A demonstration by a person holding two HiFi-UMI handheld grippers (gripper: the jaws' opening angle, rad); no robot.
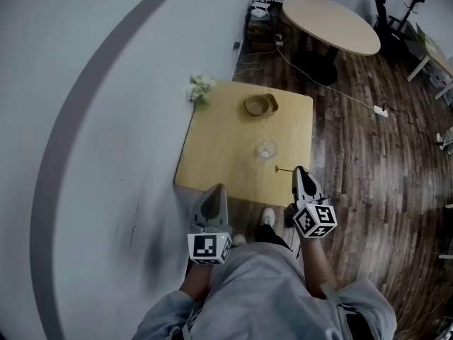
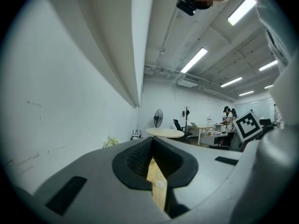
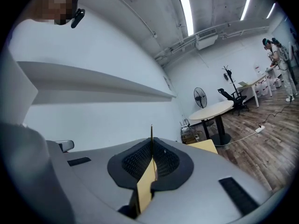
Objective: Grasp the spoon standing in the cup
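Wooden table by white wall | we see right gripper clenched on thin spoon, just beside glass cup | left gripper closed, empty | risk: narrow pinch, spoon may twist or slip.

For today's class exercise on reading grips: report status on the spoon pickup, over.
Right gripper shut on spoon, spoon out of cup. Left gripper shut, empty. Cup upright on table, bowl beyond it. Nothing in the way.

Bowl and flowers on table
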